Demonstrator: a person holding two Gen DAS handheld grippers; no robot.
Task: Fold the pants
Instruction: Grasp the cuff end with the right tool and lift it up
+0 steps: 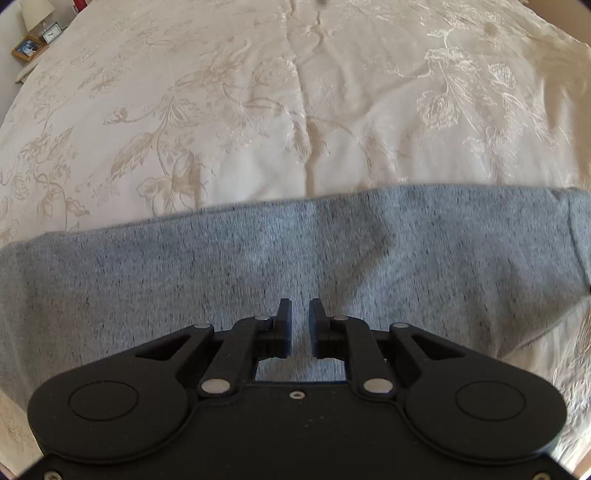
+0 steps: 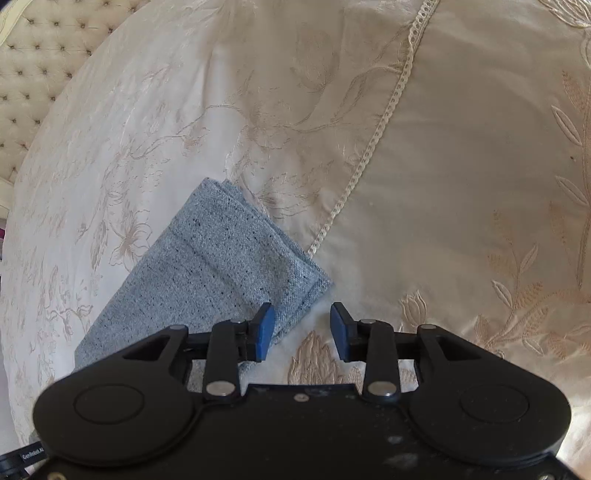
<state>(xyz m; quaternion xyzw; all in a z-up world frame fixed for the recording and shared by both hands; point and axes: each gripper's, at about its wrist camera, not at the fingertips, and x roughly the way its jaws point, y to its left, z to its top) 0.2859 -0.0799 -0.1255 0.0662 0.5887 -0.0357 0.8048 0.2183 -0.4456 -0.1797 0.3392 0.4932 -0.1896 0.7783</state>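
Grey heathered pants (image 1: 258,266) lie flat across the cream bedspread in the left wrist view, filling the lower half. My left gripper (image 1: 300,314) hovers over the grey cloth, its jaws a narrow gap apart with nothing between them. In the right wrist view the hemmed leg ends of the pants (image 2: 221,266) lie stacked, pointing up and left of the gripper. My right gripper (image 2: 301,319) is open; its left blue pad sits over the hem corner and its right pad over bare bedspread. Nothing is held.
The bed is covered by a cream floral embroidered bedspread (image 1: 258,110) with a lace seam (image 2: 373,147). A tufted headboard (image 2: 40,70) shows at upper left. A nightstand with a lamp, clock (image 1: 51,32) and picture frame stands at far left.
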